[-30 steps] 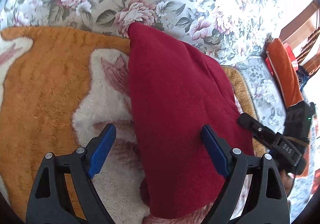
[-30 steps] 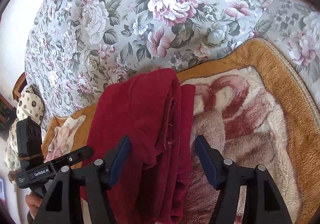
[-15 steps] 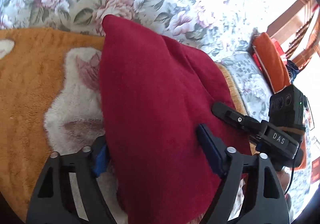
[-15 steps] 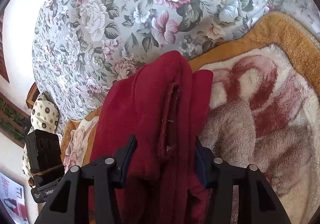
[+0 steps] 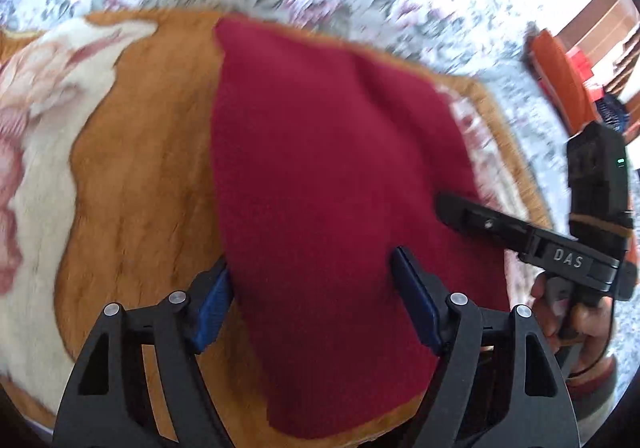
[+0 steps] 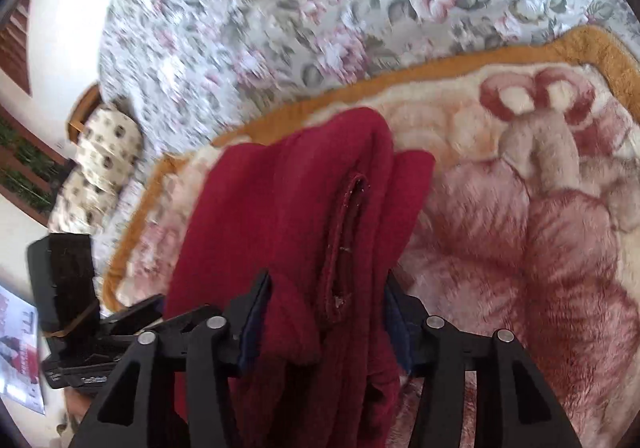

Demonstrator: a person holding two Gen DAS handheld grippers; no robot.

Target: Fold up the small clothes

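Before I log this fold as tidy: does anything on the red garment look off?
Yes. The dark red fleece garment is bunched unevenly, and a hem ridge stands up along its middle with pale lint specks clinging to it.

Red garment [image 5: 336, 176]: soft matt fleece-like cloth, w/ a stitched seam. Blanket [image 6: 520, 208] under it: thick plush pile, fuzzy, orange border. Bedspread [image 6: 280, 8]: thin, smooth floral printed cloth. Left gripper [image 5: 312, 300] & right gripper [image 6: 324, 324]: matt black plastic, blue pads, shiny metal pins.
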